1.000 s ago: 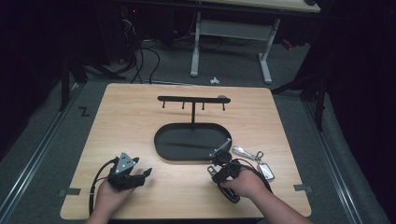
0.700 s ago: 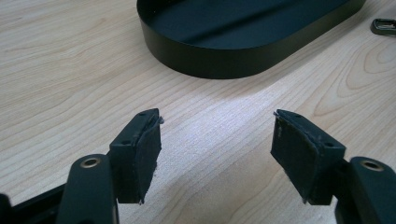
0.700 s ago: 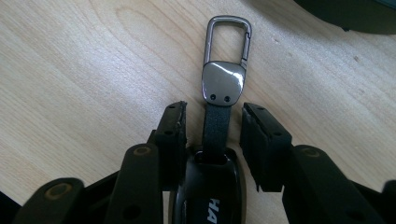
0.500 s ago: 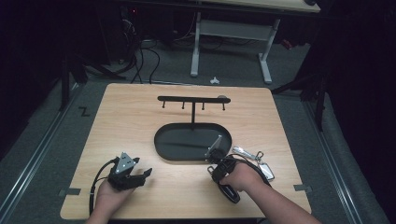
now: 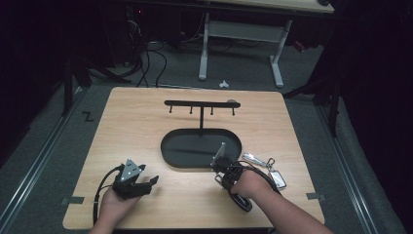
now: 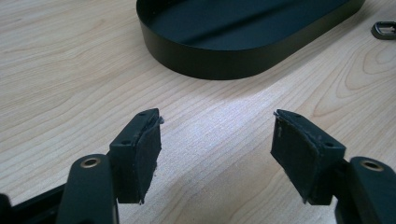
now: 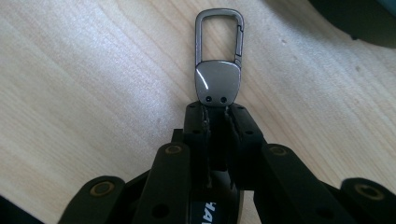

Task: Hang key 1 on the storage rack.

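A silver keychain tab with a carabiner clip (image 7: 218,84) lies on the wooden table, its clip pointing away from me. My right gripper (image 7: 216,109) is shut on the tab's near end; its jaws have just been closing onto it. From above, the right gripper (image 5: 221,165) sits just off the front right edge of the black oval tray (image 5: 168,151). My left gripper (image 5: 146,176) rests at the front left of the table. Its jaws are wide apart with nothing between them (image 6: 217,140).
A black hook stand (image 5: 201,104) rises from the tray's far end. Keys and a fob (image 5: 272,175) lie right of my right hand. The tray's wall (image 6: 224,56) stands ahead of the left gripper. Bare wood lies around the tray.
The right gripper has shifted slightly left along the tray's front edge. The left gripper has stayed put.
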